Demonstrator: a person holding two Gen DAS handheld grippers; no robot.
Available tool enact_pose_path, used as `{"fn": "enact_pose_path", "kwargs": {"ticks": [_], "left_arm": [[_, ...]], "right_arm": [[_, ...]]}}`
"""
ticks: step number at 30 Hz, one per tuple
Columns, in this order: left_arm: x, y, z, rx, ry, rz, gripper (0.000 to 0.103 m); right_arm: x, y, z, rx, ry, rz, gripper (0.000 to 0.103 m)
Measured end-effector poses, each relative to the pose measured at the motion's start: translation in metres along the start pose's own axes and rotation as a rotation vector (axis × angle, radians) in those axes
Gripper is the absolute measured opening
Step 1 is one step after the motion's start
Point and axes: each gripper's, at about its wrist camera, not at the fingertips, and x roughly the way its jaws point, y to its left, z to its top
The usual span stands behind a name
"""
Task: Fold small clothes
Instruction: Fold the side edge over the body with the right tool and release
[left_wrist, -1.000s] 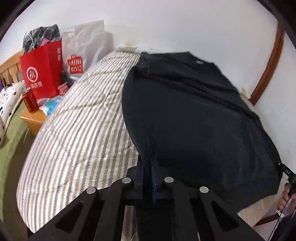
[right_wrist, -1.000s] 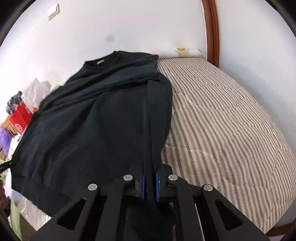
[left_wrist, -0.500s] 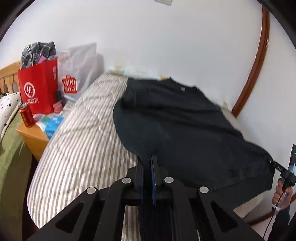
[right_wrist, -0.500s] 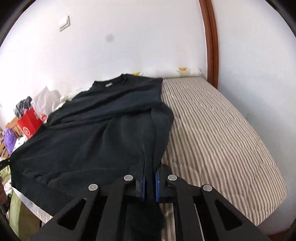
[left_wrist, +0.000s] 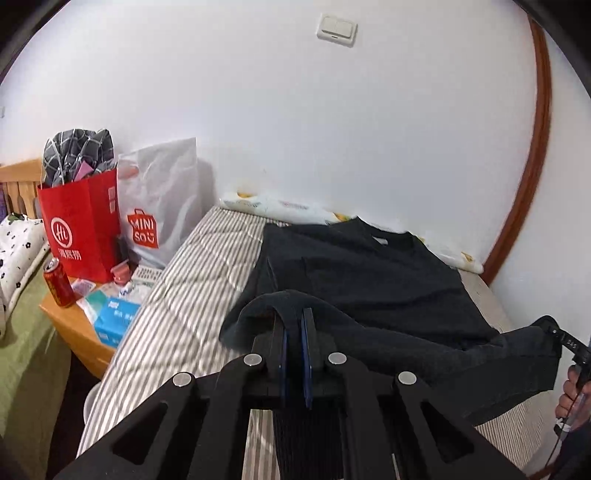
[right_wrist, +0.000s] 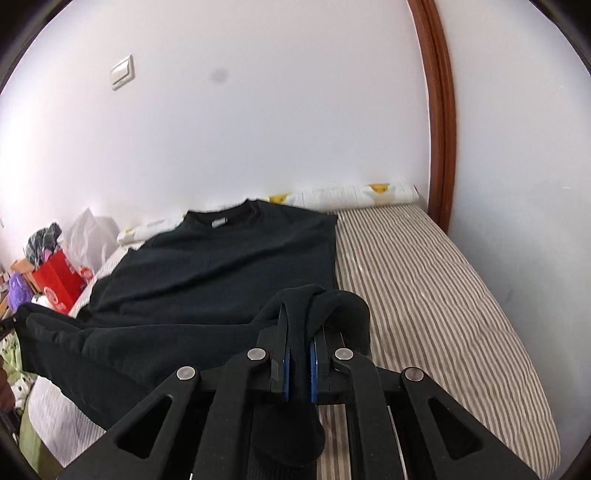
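Fabric of the black shirt is pinched in both my claws: the left gripper is clamped on one hem corner, the right gripper on the other, cloth bunched over each pair of blue pads. I see the hem lifted off the striped bed and stretched between the grippers, while the collar end lies flat at the far side near the wall. Left of the bed, a red bag, a white bag and a red can sit on a wooden nightstand.
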Motion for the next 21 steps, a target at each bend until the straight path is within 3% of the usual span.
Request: {"fn": "enact_pose_path", "kwargs": {"ticks": [9, 21], "left_arm": [[0.056, -0.012, 0.034, 0.006, 0.015, 0.053, 0.007], [0.127, -0.021, 0.051, 0.04, 0.088, 0.113, 0.007]], "right_arm": [[0.048, 0.002, 0.044, 0.022, -0.009, -0.002, 0.007], [0.12, -0.005, 0.06, 0.065, 0.052, -0.013, 0.007]]}}
